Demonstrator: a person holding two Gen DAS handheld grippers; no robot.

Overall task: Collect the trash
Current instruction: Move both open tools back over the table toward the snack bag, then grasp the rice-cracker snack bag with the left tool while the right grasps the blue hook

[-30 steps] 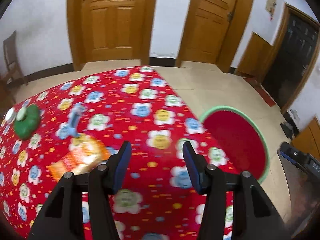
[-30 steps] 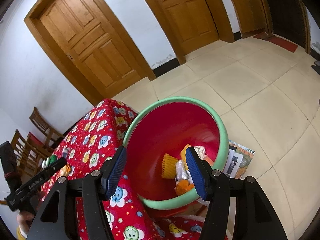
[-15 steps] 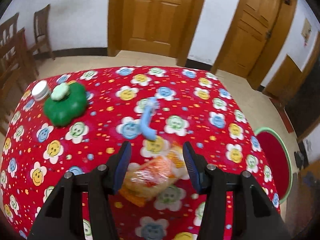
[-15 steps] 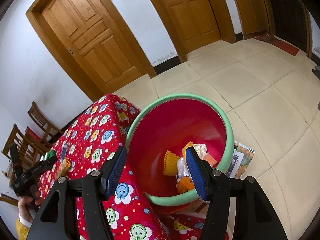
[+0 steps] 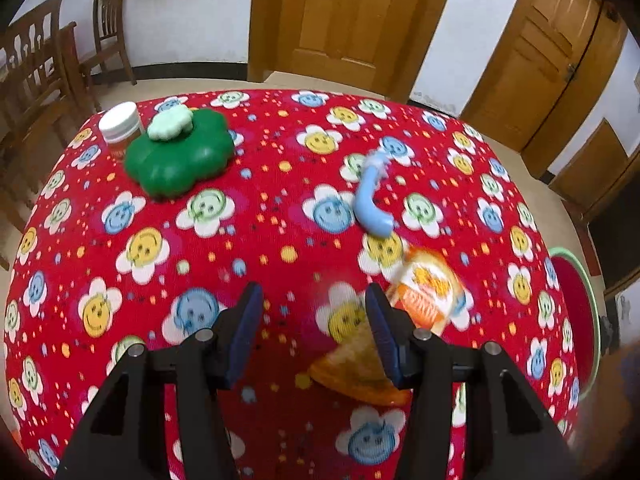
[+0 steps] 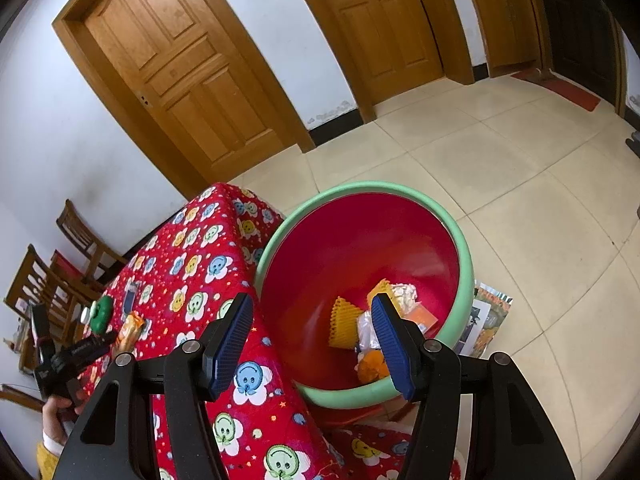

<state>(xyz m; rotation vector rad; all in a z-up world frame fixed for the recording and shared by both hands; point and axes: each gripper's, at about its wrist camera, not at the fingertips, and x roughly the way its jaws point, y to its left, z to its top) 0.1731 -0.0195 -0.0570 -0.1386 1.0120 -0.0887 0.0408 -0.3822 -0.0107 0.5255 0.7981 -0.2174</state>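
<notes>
Your left gripper (image 5: 314,320) gaping, empty, above the red flower-print tablecloth (image 5: 248,240), crinkly orange snack wrapper (image 5: 428,292) beside its right finger, your right gripper (image 6: 312,334) gaping, empty, over the green-rimmed red plastic bin (image 6: 404,248) just off the table edge.

No readable text anywhere. The orange snack wrapper (image 5: 430,292) at 4 o'clock on the table has print, blurred beyond reading. White lettering on the left gripper (image 6: 86,350) body at 8 o'clock in the right wrist view, too small to read.

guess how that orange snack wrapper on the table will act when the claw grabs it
The orange snack wrapper looks thin and crinkled, so probably floppy and light. Its glossy film may slip between the pads. It lies flat on the tablecloth, so pinching an edge could be fiddly.
</notes>
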